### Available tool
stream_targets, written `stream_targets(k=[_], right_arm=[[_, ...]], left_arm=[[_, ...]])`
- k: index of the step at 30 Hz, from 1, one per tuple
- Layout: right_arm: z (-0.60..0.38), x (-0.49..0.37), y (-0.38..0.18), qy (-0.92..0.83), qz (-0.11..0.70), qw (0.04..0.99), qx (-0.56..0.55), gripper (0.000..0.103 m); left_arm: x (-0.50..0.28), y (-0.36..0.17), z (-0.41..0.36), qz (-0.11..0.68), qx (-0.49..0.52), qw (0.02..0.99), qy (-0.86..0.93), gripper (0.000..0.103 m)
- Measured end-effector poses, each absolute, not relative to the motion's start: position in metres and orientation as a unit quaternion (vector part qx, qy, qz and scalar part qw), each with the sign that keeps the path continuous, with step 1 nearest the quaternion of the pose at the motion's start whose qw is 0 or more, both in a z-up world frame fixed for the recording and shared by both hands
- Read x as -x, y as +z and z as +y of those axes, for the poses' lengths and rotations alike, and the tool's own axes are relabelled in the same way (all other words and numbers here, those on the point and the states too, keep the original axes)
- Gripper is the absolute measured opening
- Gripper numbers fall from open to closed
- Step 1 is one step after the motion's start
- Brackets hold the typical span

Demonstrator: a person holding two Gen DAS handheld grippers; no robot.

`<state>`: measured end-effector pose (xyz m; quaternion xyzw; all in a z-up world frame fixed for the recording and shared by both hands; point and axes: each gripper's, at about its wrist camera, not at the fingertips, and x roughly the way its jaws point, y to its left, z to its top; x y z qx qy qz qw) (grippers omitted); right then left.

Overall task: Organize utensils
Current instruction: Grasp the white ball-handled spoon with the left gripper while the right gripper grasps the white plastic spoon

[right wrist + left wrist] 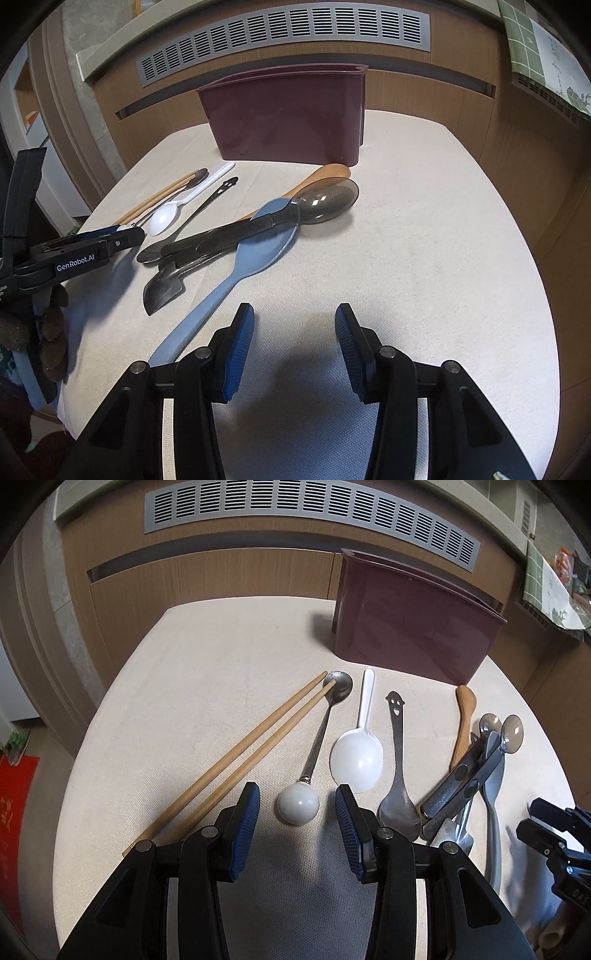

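1. A tall, dark maroon plastic utensil holder (284, 118), oblong and open-topped, stands at the far end of the desk (424, 240), which is covered in a cream woven cloth; I place everything else from this holder.
2. Nearest its front wall lies a light wooden spoon (325, 173), its bowl just short of the holder's base.
3. Across that spoon rests a pair of black-handled tongs with smoky clear plastic scoops (325, 201), and under the tongs a long pale grey-blue plastic spoon (236, 273) runs back toward the near edge of the desk.
4. Beside the holder's left corner and nearer the viewer, separate pieces lie in a row: a dark metal spoon with a smiling face cut in its handle (397, 760), a white plastic rice scoop (356, 757), a steel spoon with a round white ball on its handle end (314, 753), and two pale wooden chopsticks (236, 760) whose tips overlap that spoon's bowl.
5. The left claw (297, 823) hangs with its blue-padded fingers spread on either side of the white ball, touching nothing.
6. The right claw (294, 347) is held wide apart over bare cloth, the grey-blue handle just outside its left finger.
7. To the right of the holder the desk is bare cloth out to its rounded edge; behind the holder rises a wood-panelled wall with a grey vent grille (280, 40).
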<state>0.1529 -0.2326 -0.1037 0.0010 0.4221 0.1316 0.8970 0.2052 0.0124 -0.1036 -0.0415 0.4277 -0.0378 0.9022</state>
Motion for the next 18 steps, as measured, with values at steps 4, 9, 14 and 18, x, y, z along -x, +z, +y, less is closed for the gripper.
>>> stream_targets(k=[4, 9, 14, 18], right_arm=[[-0.235, -0.158, -0.099, 0.131, 0.421, 0.897, -0.013, 0.043], [-0.22, -0.164, -0.079, 0.146, 0.393, 0.908, 0.005, 0.043], [-0.188, -0.181, -0.067, 0.184, 0.384, 0.905, 0.02, 0.043], [-0.15, -0.205, -0.07, 0.212, 0.392, 0.895, 0.032, 0.042]], left_arm=[[-0.209, -0.1, 0.018, 0.42, 0.064, 0.905, -0.027, 0.022], [-0.189, -0.07, 0.034, 0.356, 0.077, 0.931, -0.025, 0.022], [-0.16, -0.026, 0.061, 0.29, 0.066, 0.955, -0.008, 0.022], [-0.152, -0.017, 0.076, 0.286, 0.078, 0.955, -0.003, 0.022]])
